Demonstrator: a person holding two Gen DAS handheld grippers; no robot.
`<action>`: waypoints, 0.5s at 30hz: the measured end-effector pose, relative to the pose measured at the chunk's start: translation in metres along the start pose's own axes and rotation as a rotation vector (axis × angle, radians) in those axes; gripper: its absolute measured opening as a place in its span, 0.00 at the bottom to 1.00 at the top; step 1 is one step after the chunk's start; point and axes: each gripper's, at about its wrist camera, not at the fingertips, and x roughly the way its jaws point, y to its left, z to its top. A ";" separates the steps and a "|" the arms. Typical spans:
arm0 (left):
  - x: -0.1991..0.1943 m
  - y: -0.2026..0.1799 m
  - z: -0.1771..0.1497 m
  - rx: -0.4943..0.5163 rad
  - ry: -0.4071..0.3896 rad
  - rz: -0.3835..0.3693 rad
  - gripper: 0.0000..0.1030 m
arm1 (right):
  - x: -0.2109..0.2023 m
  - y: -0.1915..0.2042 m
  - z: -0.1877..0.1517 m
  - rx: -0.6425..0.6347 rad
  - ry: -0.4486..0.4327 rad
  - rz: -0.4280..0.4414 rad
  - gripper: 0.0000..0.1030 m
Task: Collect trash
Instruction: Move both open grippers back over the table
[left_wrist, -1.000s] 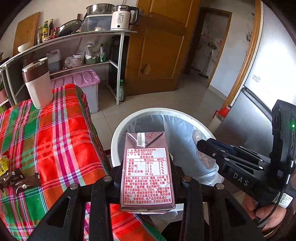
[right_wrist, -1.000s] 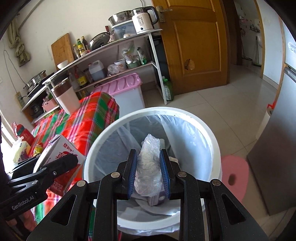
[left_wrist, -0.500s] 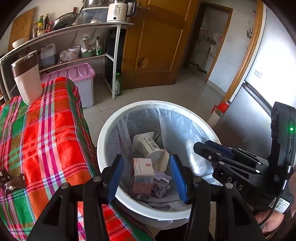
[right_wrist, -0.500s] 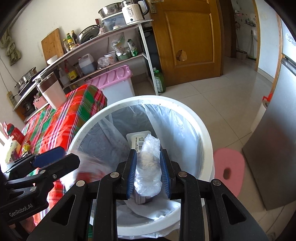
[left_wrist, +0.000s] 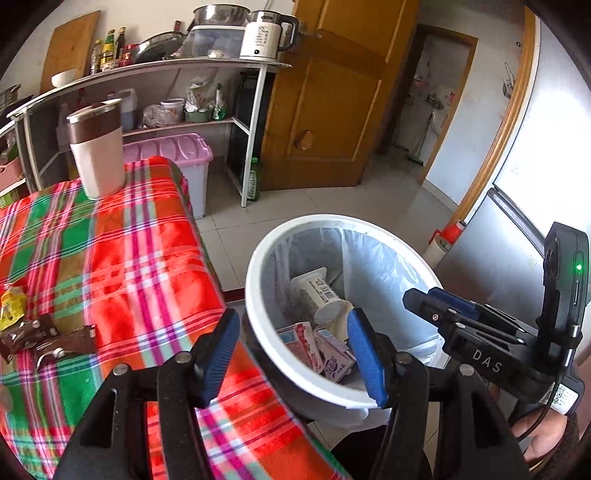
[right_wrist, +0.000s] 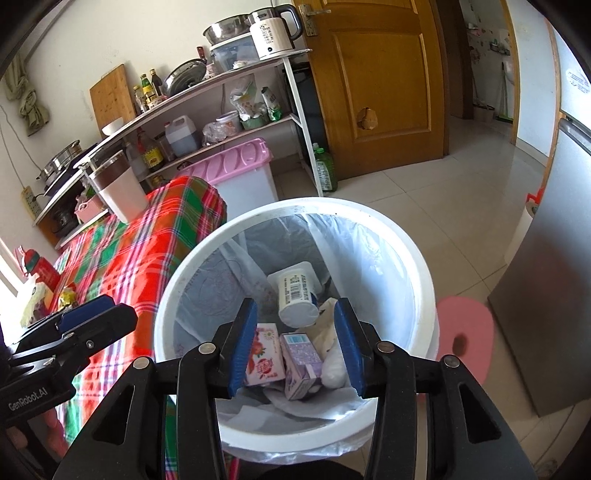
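A: Where's the trash?
B: Inside the round white plastic bin (right_wrist: 417, 258) beside the plaid-clothed desk (left_wrist: 110, 258): pink carton (right_wrist: 264, 354), purple carton (right_wrist: 301, 363), white tub (right_wrist: 295, 295).
A: The hands?
B: Both tilt downward over the bin. The left hand-held gripper (left_wrist: 291, 354) and right hand-held gripper (right_wrist: 293, 345) have just been opening, nothing between their jaws.
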 end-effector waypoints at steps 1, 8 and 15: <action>-0.004 0.004 -0.002 -0.007 -0.005 0.006 0.61 | -0.002 0.004 0.000 -0.003 -0.004 0.005 0.43; -0.033 0.036 -0.013 -0.055 -0.048 0.055 0.62 | -0.011 0.034 -0.004 -0.032 -0.025 0.054 0.43; -0.064 0.080 -0.029 -0.122 -0.092 0.163 0.64 | -0.012 0.069 -0.011 -0.067 -0.020 0.114 0.43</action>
